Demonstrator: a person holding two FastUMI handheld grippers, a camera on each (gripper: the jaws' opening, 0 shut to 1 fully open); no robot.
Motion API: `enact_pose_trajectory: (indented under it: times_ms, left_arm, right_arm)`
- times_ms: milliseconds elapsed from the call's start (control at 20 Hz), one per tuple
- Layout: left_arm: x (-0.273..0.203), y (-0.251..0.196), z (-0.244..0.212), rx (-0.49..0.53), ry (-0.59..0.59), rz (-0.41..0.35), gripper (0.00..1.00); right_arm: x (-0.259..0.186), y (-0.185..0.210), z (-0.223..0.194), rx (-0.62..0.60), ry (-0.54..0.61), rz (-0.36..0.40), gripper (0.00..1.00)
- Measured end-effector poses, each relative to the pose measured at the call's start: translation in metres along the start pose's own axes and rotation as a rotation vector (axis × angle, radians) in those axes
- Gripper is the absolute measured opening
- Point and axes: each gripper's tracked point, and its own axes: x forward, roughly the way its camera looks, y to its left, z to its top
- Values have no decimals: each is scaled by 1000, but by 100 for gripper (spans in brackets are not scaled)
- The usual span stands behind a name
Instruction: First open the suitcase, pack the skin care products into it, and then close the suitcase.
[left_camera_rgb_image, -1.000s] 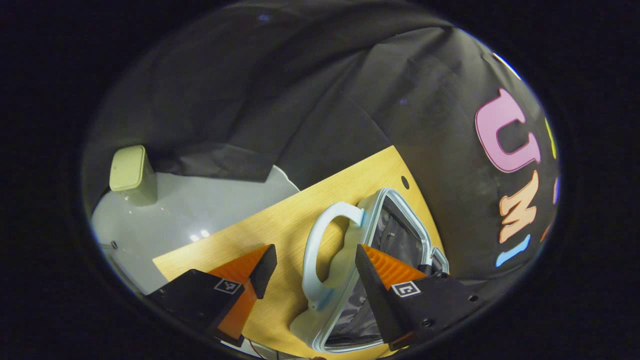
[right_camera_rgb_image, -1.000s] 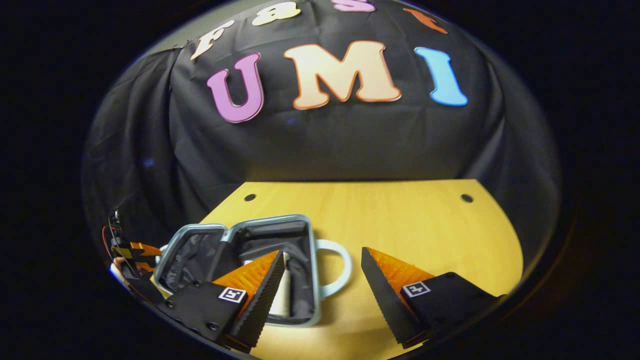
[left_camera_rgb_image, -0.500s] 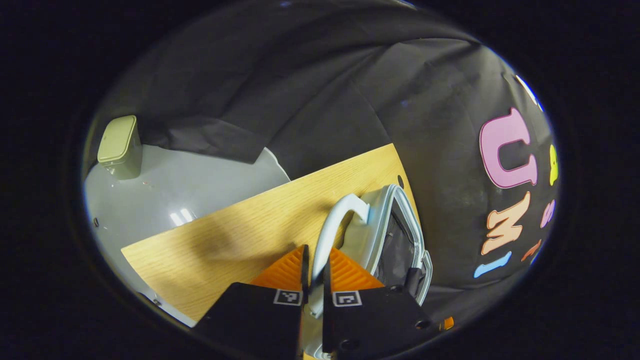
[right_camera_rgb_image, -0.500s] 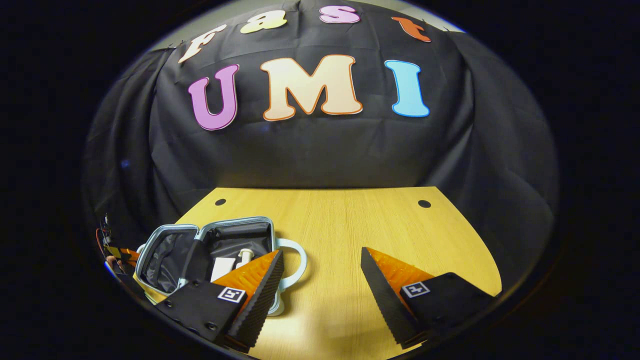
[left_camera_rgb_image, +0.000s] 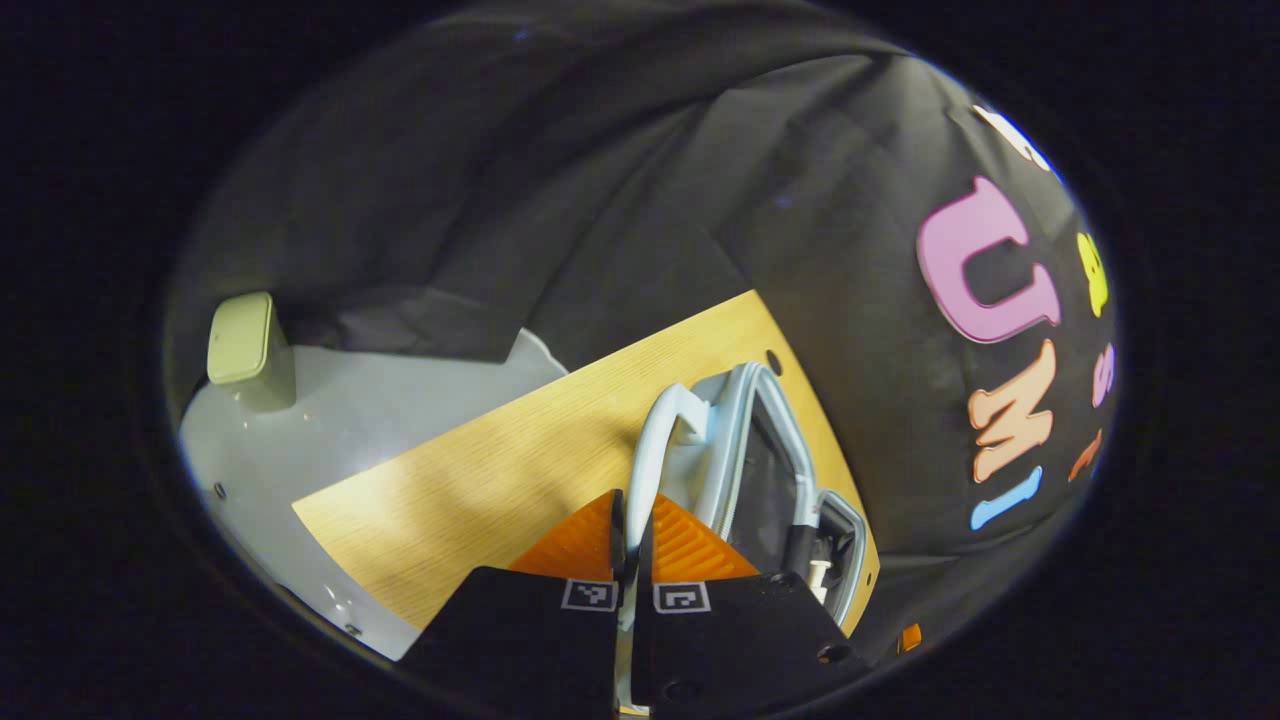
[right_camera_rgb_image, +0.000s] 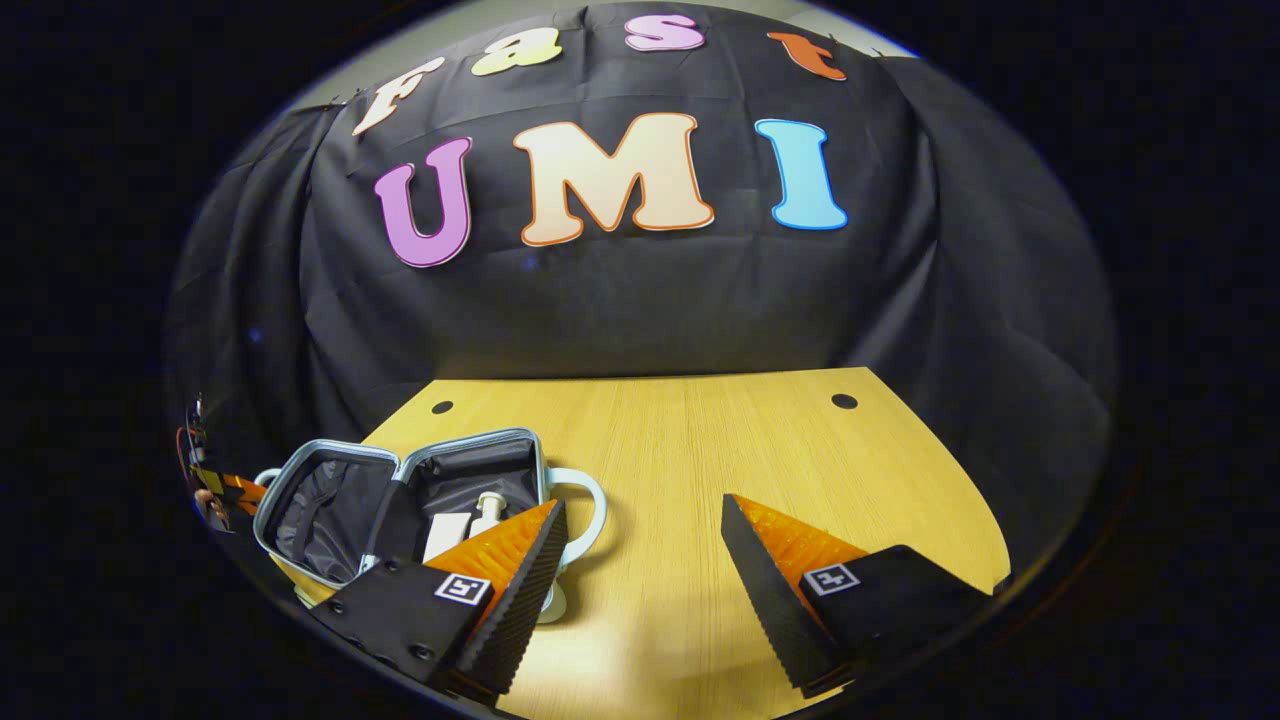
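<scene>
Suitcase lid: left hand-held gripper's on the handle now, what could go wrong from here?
1. The left hand-held gripper pinches only the thin handle; it may slip mid-swing and drop the lid.
2. The suitcase sits at the table edge, so pulling could tip it off.
3. A skin care bottle stands up inside and might block closing.

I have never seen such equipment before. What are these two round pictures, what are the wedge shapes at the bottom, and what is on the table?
A person holds one two-finger tool in each hand; each carries a camera looking along its own fingers, the wedges. In the left gripper view, the left tool is shut on the pale handle of a small suitcase. In the right gripper view, the right tool is open above the wooden table, holding nothing. There the suitcase lies partly open, with skin care products inside.
</scene>
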Motion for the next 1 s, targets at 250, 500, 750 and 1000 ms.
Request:
enact_pose_trajectory:
  times_ms: [250,500,750,1000]
  left_arm:
    - [-33,-104,17,107,-81,-116,0]
    - [-48,-198,-3,249,-115,-127,0]
    - [-48,-294,-65,361,-84,-213,0]
    - [-23,-350,-143,489,-26,-229,0]
  right_arm:
    - [-8,-31,-13,-30,26,2,97]
    - [-14,-59,-13,-66,31,40,92]
    - [-16,-85,-9,-46,13,71,97]
    - [-15,-114,4,-40,-3,88,97]
